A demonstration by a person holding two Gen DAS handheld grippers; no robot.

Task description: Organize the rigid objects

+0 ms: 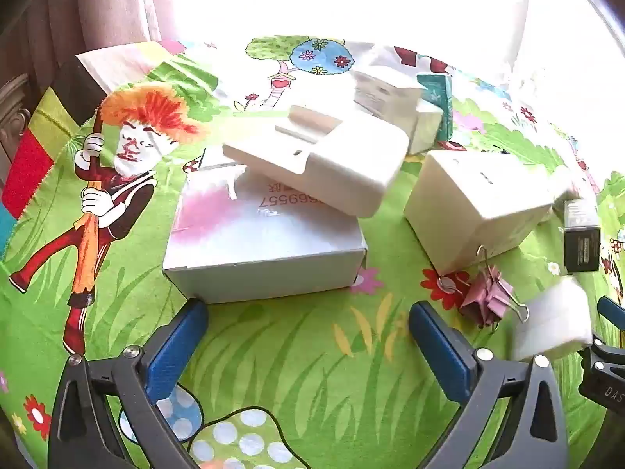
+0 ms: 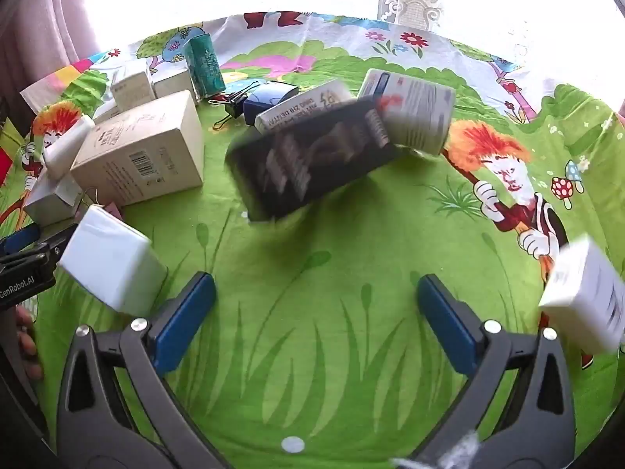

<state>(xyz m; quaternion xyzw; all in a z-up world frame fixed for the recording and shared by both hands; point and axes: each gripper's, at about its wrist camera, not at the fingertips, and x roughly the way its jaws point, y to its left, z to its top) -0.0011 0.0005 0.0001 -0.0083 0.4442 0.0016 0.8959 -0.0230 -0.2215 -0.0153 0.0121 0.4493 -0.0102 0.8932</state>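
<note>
My left gripper point(image 1: 308, 312) is open and empty just in front of a flat grey box point(image 1: 265, 242). A white moulded tray piece point(image 1: 324, 156) lies tilted on that box. A beige carton point(image 1: 480, 203) stands to the right, with a pink binder clip point(image 1: 488, 297) before it. My right gripper point(image 2: 316, 297) is open and empty above the green cloth. Ahead of it a black box point(image 2: 308, 160) looks blurred and tilted. A white block point(image 2: 113, 262) lies at its left, next to the left gripper's fingers point(image 2: 19, 240).
A cartoon-print cloth point(image 2: 312, 351) covers the table. Small white boxes point(image 2: 133, 86), a teal packet point(image 2: 205, 64), a black binder clip point(image 2: 234, 105), a dark blue case point(image 2: 269, 97) and a printed carton point(image 2: 414, 109) stand further back. A white labelled box point(image 2: 586, 297) is at the right.
</note>
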